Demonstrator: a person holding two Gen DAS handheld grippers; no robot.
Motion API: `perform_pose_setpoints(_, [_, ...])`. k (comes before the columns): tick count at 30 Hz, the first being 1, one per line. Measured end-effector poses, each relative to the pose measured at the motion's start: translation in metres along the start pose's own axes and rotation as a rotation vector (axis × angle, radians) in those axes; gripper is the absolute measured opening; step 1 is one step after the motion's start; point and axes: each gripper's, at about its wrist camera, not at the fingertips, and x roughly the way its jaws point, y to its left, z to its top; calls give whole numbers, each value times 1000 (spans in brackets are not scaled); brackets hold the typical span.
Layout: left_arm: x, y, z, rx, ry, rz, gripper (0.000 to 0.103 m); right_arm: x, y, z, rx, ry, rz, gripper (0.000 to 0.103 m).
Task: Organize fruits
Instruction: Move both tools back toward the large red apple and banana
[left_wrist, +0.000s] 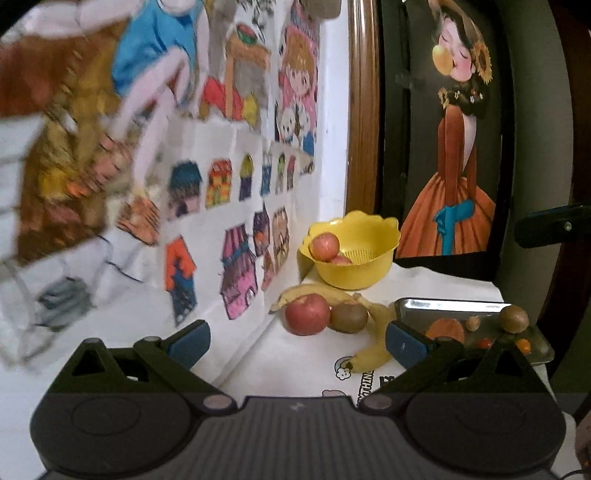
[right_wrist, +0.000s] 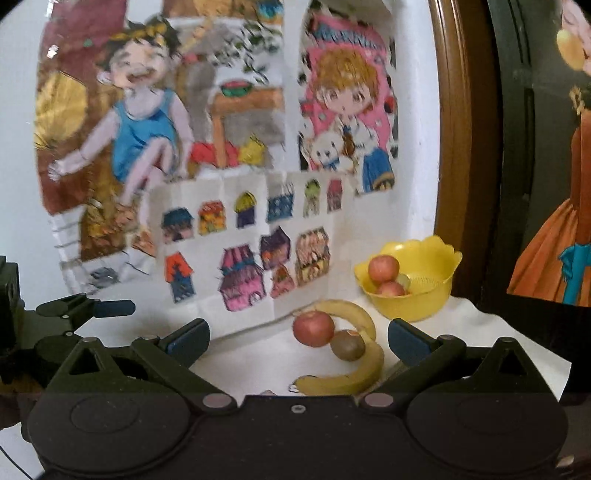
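Spreading wide: both tongs, each one empty
Left gripper (left_wrist: 297, 341): blue-padded fingers held far apart, nothing between them, raised over the white cloth short of the loose apple
Right gripper (right_wrist: 298, 341): fingers likewise parted and bare, facing the same fruit cluster; the left tool's dark arm (right_wrist: 79, 310) shows at this view's left edge
White cloth (left_wrist: 295, 365): covers the table under all the fruit, with small cartoon prints on its near part
Near banana (left_wrist: 373, 356): lies on the cloth on the camera side of the loose apple, curving up behind the kiwi
Metal tray (left_wrist: 465, 310): right of the loose apple, shiny; a second kiwi (left_wrist: 514, 319) sits at its right rim and small orange bits lie inside
Loose apple (left_wrist: 307, 314): red, on the cloth, the landmark for the rest
Kiwi (left_wrist: 348, 317): touching the loose apple on its right
Far banana (left_wrist: 314, 293): arched just behind the loose apple
Yellow bowl (left_wrist: 369, 273): beyond the loose apple and to its right, scalloped rim, near the wall corner
Bowl contents: two red apples (left_wrist: 324, 247), one above the other, against the left inner wall
Wall drawings (left_wrist: 236, 177): coloured children's pictures behind and left of the loose apple
Framed picture (left_wrist: 454, 155): a figure in an orange dress, beyond the bowl, farthest from the loose apple
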Motion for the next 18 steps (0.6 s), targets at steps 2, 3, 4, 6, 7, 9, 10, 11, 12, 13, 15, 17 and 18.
perform_pose_setpoints(2, [16,-1,-3,2,12,-9,103,16,-11,-4,8,17,13,102])
perform_pose_setpoints(3, [23,-2,-4,4,18,-12,103,25,-16,-6,10,25,15,102])
perform_pose_setpoints(4, [33,-4,-6,9,27,-16,103,32,-21,-8,9,33,20,102])
perform_pose_setpoints(6, [49,-6,-10,14,39,-20,103,50,-32,-13,4,49,34,102])
perform_pose_setpoints(7, [59,-7,-12,15,51,-22,103,59,-37,-15,0,56,36,102])
perform_pose_setpoints(9, [76,-9,-16,19,71,-29,103,76,-49,-20,-11,72,38,102])
perform_pose_setpoints(10, [86,-10,-18,22,81,-35,103,84,-54,-22,-17,80,38,102])
perform_pose_setpoints(11, [94,-10,-20,23,90,-42,103,93,-60,-24,-19,92,33,102])
perform_pose_setpoints(12, [102,-11,-21,25,98,-49,103,101,-65,-26,-15,101,28,102])
perform_pose_setpoints(13, [111,-12,-23,28,108,-53,103,109,-70,-27,-7,114,28,102])
perform_pose_setpoints(15, [125,-14,-25,36,120,-52,103,125,-80,-30,8,136,24,99])
perform_pose_setpoints(17, [140,-14,-25,41,127,-42,103,142,-87,-32,14,154,11,98])
perform_pose_setpoints(18, [145,-14,-25,41,129,-37,103,150,-90,-32,12,162,10,96])
